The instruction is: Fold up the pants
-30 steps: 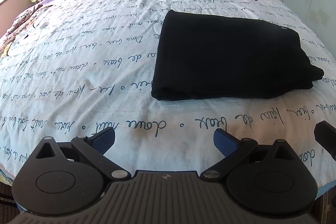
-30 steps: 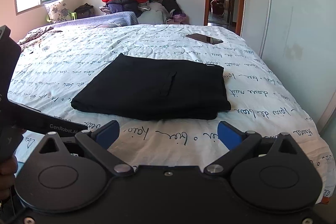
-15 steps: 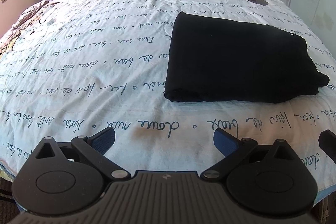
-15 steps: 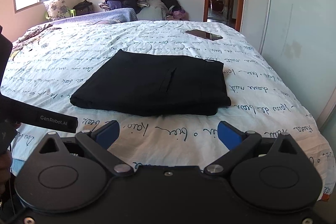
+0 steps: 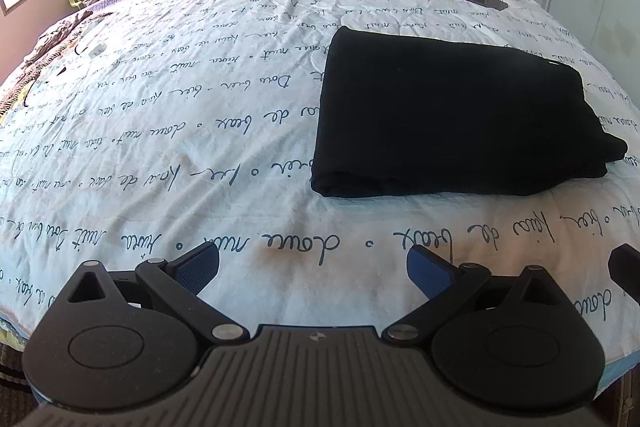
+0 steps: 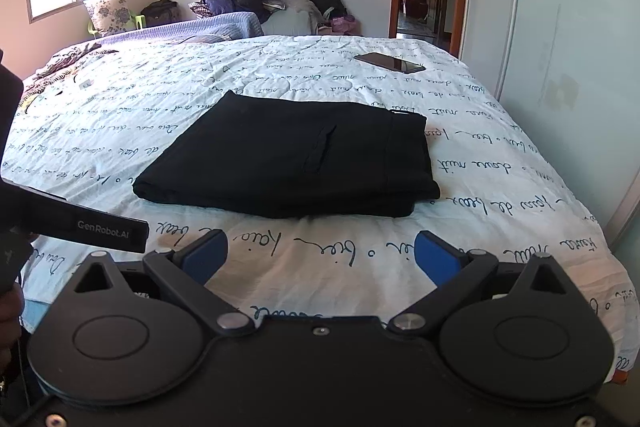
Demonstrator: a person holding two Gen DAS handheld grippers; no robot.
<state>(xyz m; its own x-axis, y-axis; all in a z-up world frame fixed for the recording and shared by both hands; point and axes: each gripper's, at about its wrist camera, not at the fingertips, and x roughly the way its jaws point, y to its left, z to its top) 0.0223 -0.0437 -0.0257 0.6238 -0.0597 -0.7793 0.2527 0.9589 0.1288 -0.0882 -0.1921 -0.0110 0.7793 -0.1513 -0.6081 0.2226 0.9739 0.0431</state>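
The black strip at 9 o'clock in the right wrist view carries the print "GenRobot.AI"; it belongs to the left gripper. The bedsheet is covered with cursive dark writing, and words like "de beaux" can perhaps be read, but upside down and curved. One pair of black pants lies folded flat on the sheet, at 1 o'clock from the left gripper and at 12 o'clock from the right gripper. Both grippers stand wide apart, with nothing between their blue pads. One dark phone lies beyond the pants, at 1 o'clock.
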